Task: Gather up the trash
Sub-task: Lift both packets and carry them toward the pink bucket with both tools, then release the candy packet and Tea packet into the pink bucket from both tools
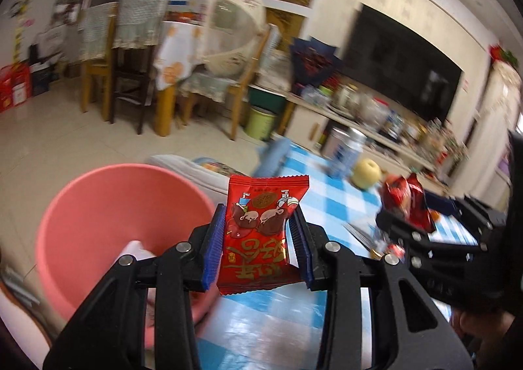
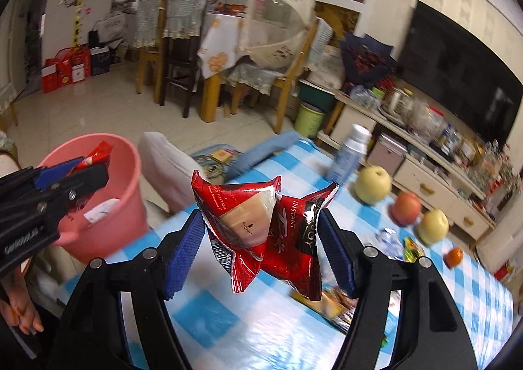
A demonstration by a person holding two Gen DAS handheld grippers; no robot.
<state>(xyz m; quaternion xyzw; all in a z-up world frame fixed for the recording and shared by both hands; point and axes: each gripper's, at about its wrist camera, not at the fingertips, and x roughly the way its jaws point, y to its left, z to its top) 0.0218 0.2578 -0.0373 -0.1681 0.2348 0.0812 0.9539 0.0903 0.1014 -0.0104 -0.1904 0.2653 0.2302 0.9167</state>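
My left gripper [image 1: 258, 232] is shut on a flat red snack packet [image 1: 261, 239] with cartoon figures, held in the air beside the rim of the pink bin [image 1: 108, 206]. The left gripper also shows in the right wrist view [image 2: 78, 173], over the pink bin [image 2: 111, 229] with the packet [image 2: 98, 152] in it. My right gripper [image 2: 261, 236] is shut on a crumpled red instant-drink wrapper [image 2: 264, 226] above the blue-checked table [image 2: 255, 330]. In the left wrist view the right gripper [image 1: 405, 216] holds that wrapper [image 1: 408, 200] at the right.
The bin holds white paper scraps [image 2: 101, 208]. On the table lie a white bottle [image 2: 349, 150], yellow apples [image 2: 372, 185], a red apple [image 2: 405, 208], an orange [image 2: 454, 255], small wrappers [image 2: 412, 247] and a printed packet [image 2: 333, 304]. A grey cushion [image 2: 170, 167] lies beside the bin.
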